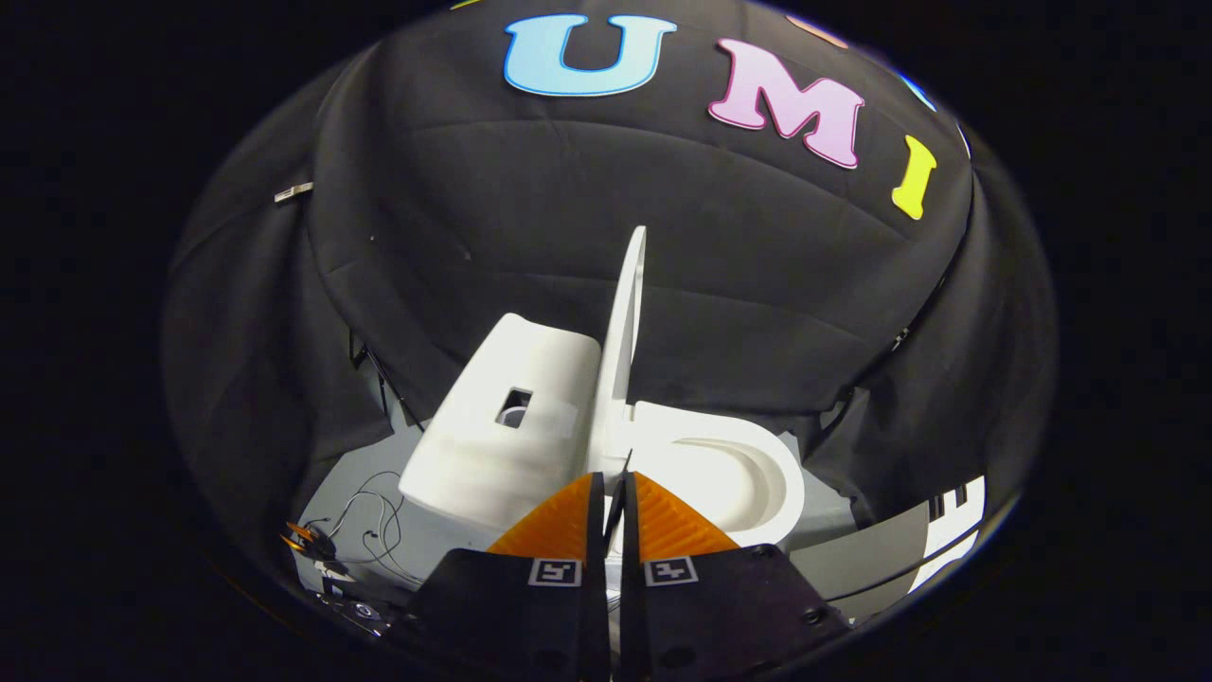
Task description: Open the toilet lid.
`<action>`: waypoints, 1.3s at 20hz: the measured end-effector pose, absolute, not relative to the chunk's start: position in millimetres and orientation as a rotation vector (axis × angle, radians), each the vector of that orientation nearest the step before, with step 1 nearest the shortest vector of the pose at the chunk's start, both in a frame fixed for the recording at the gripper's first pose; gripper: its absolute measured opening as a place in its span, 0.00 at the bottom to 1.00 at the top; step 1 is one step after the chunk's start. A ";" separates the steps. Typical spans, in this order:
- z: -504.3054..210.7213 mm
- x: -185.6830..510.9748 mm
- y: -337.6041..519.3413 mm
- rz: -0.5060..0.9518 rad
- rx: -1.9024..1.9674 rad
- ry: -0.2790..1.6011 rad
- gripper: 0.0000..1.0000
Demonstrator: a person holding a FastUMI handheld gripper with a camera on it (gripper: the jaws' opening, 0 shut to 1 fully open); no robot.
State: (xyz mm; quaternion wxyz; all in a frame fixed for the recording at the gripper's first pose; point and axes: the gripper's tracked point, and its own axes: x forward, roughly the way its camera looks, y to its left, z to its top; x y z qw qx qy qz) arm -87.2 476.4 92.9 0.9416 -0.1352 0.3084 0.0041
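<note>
A white toilet stands on the floor, seen from its side. Its lid (625, 322) is raised upright and shows edge-on, resting back against the tank (502, 426), which has a small rectangular hole in its side. The open seat and bowl (729, 469) lie to the right of the lid. My gripper (615, 481) sits just in front of the lid's lower edge, near the hinge. Its fingers (559, 526) are drawn together with only a thin dark slit between them, and nothing is held.
Black cloth walls close in behind and to both sides of the toilet. Thin cables (379, 530) and a small orange-tipped device (308, 542) lie on the grey floor (426, 530) to the left of the tank.
</note>
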 end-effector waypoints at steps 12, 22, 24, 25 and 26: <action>77.2 -93.4 498.2 0.092 -0.285 0.684 0.22; 113.8 -96.4 505.4 0.218 -0.259 0.630 0.99; 129.0 -100.6 505.1 0.248 -0.202 0.617 0.99; 137.7 -101.6 506.0 0.274 -0.178 0.603 0.99; 147.0 -100.1 502.0 0.278 -0.170 0.586 0.99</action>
